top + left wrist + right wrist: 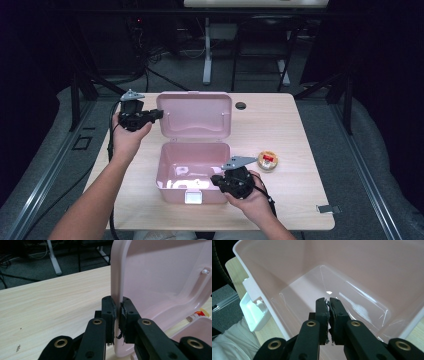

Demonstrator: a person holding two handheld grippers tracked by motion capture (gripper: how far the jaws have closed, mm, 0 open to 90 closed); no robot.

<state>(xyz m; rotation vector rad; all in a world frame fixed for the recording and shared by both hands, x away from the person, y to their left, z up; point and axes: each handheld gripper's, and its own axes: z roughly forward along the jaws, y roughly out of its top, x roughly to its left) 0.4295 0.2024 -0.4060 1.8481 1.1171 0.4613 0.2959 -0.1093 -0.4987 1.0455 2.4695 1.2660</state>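
Pink lid [160,287] cut off at top and right edges.

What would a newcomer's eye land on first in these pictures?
The pink box at the table's middle, its lid standing open behind it. The left gripper is clamped on the lid's left edge, while the right gripper, jaws shut with nothing between them, hangs over the box's bare inside. A small round tape roll lies on the table just right of the box.
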